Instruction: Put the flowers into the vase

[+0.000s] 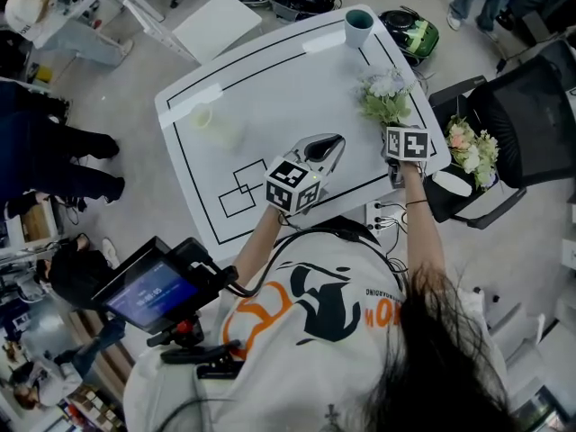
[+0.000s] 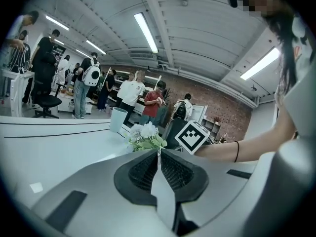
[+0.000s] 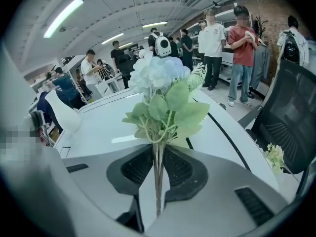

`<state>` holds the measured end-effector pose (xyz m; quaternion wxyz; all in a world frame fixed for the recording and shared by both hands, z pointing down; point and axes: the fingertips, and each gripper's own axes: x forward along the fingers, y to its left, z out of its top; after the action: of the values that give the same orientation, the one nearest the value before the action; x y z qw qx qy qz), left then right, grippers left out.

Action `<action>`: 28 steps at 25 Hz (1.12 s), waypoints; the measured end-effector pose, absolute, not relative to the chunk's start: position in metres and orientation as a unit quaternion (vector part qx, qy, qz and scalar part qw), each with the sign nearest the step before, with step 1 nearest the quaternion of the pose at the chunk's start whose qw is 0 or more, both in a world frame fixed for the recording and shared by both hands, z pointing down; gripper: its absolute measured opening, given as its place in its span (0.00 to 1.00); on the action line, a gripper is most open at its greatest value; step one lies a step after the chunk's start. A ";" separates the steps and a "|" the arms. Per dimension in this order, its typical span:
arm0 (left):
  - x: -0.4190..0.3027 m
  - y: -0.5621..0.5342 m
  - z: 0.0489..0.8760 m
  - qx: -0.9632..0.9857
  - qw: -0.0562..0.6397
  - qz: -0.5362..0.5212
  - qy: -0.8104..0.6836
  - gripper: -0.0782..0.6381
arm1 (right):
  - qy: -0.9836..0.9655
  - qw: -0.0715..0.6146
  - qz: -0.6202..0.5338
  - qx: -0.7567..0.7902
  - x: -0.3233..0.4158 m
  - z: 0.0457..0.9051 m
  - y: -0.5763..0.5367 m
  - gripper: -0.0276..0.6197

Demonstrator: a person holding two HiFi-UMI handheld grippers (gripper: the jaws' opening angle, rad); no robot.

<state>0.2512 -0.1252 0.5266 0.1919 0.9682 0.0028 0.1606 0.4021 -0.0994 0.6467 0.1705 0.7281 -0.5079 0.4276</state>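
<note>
A bunch of white and pale blue flowers (image 1: 385, 95) with green leaves lies at the right edge of the white table (image 1: 270, 88). My right gripper (image 1: 394, 122) is at the stem end of that bunch. In the right gripper view the thin stems (image 3: 158, 172) run between the dark pads, and my right gripper (image 3: 158, 149) is shut on them, with the blooms (image 3: 160, 75) standing up ahead. The teal vase (image 1: 359, 25) stands at the table's far right corner, apart from the flowers. My left gripper (image 1: 337, 139) hovers over the table's near side, shut and holding nothing (image 2: 158, 154).
A second flower bunch (image 1: 472, 148) lies on a black chair (image 1: 526, 115) to the right of the table. A pale translucent cup (image 1: 214, 126) sits on the table's left part. A screen rig (image 1: 157, 291) is at my lower left. People stand around the room.
</note>
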 end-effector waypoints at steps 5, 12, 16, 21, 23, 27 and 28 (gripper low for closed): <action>0.247 -0.131 0.526 0.969 0.189 0.160 -0.008 0.16 | -0.526 0.138 0.411 0.732 0.397 0.632 -0.102 0.14; 0.233 -0.143 0.515 0.971 0.184 0.148 -0.041 0.19 | -0.589 0.070 0.384 0.708 0.360 0.591 -0.118 0.15; 0.216 -0.155 0.507 0.972 0.177 0.140 -0.067 0.21 | -0.632 0.036 0.359 0.685 0.329 0.555 -0.145 0.15; 0.198 -0.182 0.505 0.971 0.165 0.128 -0.115 0.21 | -0.690 0.015 0.323 0.648 0.298 0.518 -0.189 0.15; 0.190 -0.193 0.506 0.968 0.165 0.124 -0.140 0.22 | -0.713 0.003 0.311 0.629 0.288 0.505 -0.207 0.15; 0.155 -0.204 0.490 0.963 0.160 0.112 -0.186 0.24 | -0.753 -0.016 0.284 0.594 0.248 0.465 -0.228 0.15; 0.144 -0.205 0.483 0.962 0.158 0.108 -0.196 0.24 | -0.762 -0.018 0.276 0.585 0.236 0.454 -0.231 0.15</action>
<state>0.1437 -0.2050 0.4829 0.1584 0.9616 -0.1961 0.1084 0.2355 -0.2313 0.4540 -0.0176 0.5853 -0.7622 0.2760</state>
